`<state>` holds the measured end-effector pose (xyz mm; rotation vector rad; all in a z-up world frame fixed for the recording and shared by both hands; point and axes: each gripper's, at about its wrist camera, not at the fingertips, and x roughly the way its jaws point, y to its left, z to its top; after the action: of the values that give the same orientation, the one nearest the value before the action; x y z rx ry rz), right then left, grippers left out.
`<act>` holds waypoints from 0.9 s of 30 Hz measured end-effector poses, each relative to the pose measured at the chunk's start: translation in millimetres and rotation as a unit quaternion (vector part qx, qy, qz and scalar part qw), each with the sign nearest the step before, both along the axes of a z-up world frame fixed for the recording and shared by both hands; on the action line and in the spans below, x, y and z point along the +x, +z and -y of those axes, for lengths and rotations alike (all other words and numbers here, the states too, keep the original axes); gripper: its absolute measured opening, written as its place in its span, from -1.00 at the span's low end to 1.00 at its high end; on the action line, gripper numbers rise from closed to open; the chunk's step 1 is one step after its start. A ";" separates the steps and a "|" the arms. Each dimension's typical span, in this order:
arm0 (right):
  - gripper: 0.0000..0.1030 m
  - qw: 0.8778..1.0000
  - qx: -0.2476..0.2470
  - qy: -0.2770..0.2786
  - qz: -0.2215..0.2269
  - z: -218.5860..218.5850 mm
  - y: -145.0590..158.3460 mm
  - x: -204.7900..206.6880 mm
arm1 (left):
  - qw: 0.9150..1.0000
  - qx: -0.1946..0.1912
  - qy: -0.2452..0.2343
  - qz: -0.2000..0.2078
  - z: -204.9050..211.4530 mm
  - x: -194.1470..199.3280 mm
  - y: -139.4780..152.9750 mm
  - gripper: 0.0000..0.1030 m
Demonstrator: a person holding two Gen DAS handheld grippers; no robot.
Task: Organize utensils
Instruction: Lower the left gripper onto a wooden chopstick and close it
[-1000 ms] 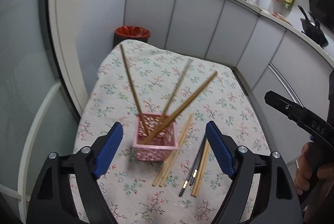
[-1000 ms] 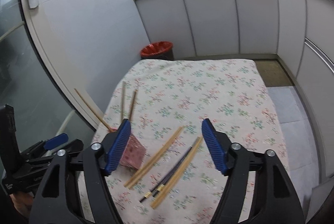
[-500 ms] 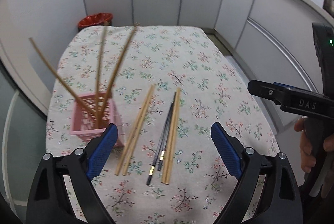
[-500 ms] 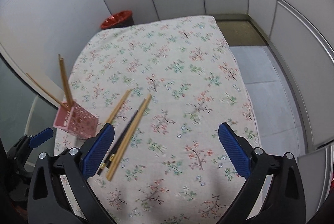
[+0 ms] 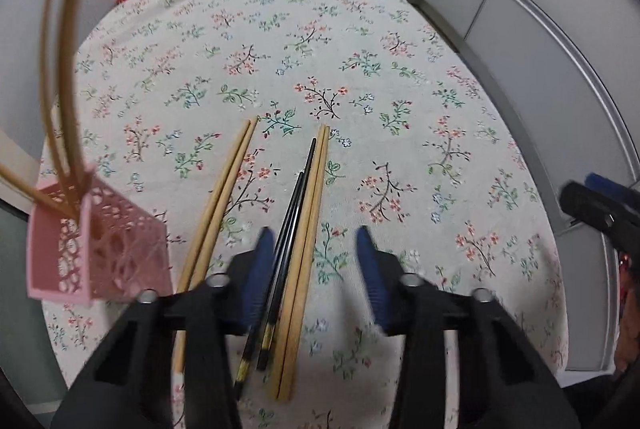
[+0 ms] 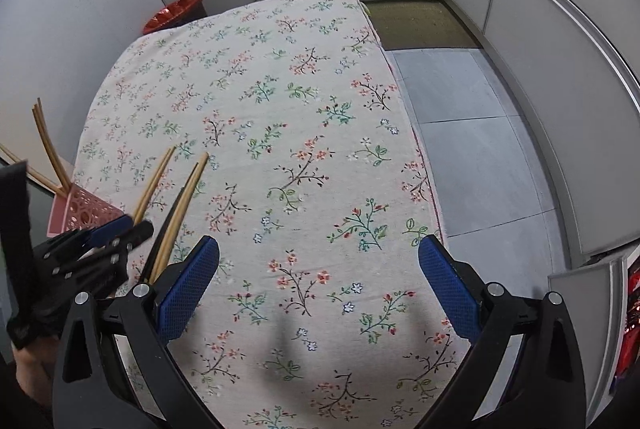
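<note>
pink basket point(image 5: 96, 249) stood at desk's point(image 5: 400, 77) left edge, chopsticks leaning inside | your left gripper point(image 5: 314, 271) was unclenched astride black pair point(image 5: 298, 213) and bamboo pair point(image 5: 312, 213): light, stiff, slippery, so pinch near their thick ends | long axes ran away from you, tips far | right gripper point(image 6: 318, 285) was released, empty

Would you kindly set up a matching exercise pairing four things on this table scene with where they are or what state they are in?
Things:
1. black chopsticks
2. pink basket
3. right gripper
4. red bin

States:
A. on the floor beyond the table's far end
B. open over bare tablecloth
C. between the left gripper's fingers
D. holding upright wooden chopsticks

Pairs: 1-C, 2-D, 3-B, 4-A
</note>
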<state>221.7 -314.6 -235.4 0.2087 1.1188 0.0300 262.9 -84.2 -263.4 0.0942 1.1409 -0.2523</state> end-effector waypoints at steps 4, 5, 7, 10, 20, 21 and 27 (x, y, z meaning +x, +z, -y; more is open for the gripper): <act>0.86 1.000 -0.004 0.008 -0.003 -1.4 -1.6 2.1 | 1.000 -0.015 0.012 -0.024 -0.6 19.4 -17.7 -0.79; 0.86 1.000 -0.004 0.010 -0.003 -1.8 -1.8 2.5 | 0.999 -0.017 0.014 -0.028 0.0 22.6 -21.3 -0.83; 0.86 1.000 -0.004 0.013 -0.004 -2.4 -2.6 3.7 | 0.999 -0.021 0.017 -0.035 0.3 29.2 -28.2 -0.88; 0.86 1.000 -0.004 0.017 -0.005 -2.9 -3.8 6.5 | 0.999 -0.015 0.024 -0.044 2.4 35.7 -37.7 -0.89; 0.86 1.000 0.006 0.014 -0.013 1.0 -7.7 10.5 | 0.998 -0.012 0.029 -0.048 4.0 45.7 -45.8 -0.92; 0.86 1.000 0.006 0.013 -0.012 1.8 -7.8 10.8 | 0.998 -0.014 0.029 -0.050 4.7 46.7 -46.3 -0.92; 0.86 1.000 0.012 0.006 -0.016 6.8 -10.1 10.9 | 0.999 -0.006 0.021 -0.043 12.8 50.9 -47.8 -0.91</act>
<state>232.6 -321.4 -245.5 0.2237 1.1512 0.0516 313.8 -97.0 -311.2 0.0489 1.2263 -0.2278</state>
